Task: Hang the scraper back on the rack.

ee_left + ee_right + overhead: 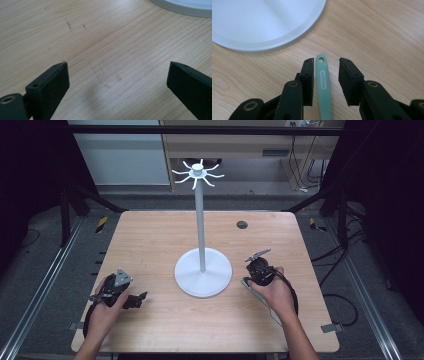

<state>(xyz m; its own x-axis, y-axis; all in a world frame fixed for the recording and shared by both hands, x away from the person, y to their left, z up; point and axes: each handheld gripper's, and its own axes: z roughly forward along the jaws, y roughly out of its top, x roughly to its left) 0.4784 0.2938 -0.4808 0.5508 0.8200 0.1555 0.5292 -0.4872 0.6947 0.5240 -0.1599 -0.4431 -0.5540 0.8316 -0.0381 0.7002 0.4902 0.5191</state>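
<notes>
So far your right gripper [326,75] sits low over the table [150,240], its jaws partly spread with the green handle [323,85] lying between them. The left pad is just beside the handle, perhaps grazing it; the right pad stands clear, so nothing is pinched. That handle has a hanging hole at its tip, which points toward the round base of the white stand [262,25], near it but not touching. From the high view, the handle lies flat on the table under your right hand [275,292], to the right of the stand's base [203,272].

Your left gripper [117,77] rests over bare wood on the near left of the table, jaws spread wide with nothing between them, and the stand's base is just at the top edge of its view.

Judging by the hooks [198,172] at the top of the stand, all bare, the hanging has not been done. What is left looks like most of the job: close on the handle, lift it, and carry the hole up onto a hook.
</notes>
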